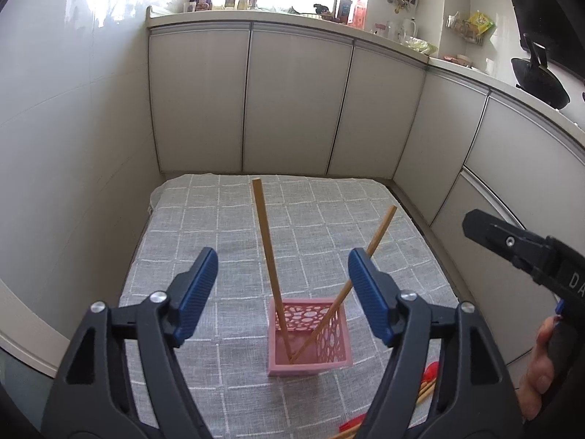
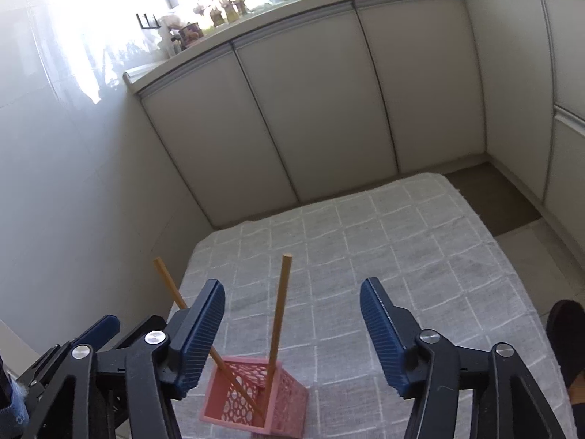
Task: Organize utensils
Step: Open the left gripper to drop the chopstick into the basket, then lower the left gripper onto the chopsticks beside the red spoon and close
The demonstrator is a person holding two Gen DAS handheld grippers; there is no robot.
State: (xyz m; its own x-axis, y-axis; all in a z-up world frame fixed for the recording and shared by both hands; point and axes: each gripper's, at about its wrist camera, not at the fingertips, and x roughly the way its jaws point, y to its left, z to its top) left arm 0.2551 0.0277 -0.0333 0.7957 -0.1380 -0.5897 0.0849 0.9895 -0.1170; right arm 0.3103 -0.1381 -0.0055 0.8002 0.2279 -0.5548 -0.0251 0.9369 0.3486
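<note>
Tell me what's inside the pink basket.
Two wooden chopsticks stand inside the pink basket, leaning apart with tips meeting at the bottom. Its solid near wall hides part of the floor.

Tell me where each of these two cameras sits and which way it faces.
Left wrist: on the left tongs, angled down at the pink basket holding two chopsticks; the person's other hand shows at right.
Right wrist: on the right tongs, angled down at the same pink basket from its right; left tongs at lower left.
Shared: basket, chopsticks, grey checked cloth, cabinets.
</note>
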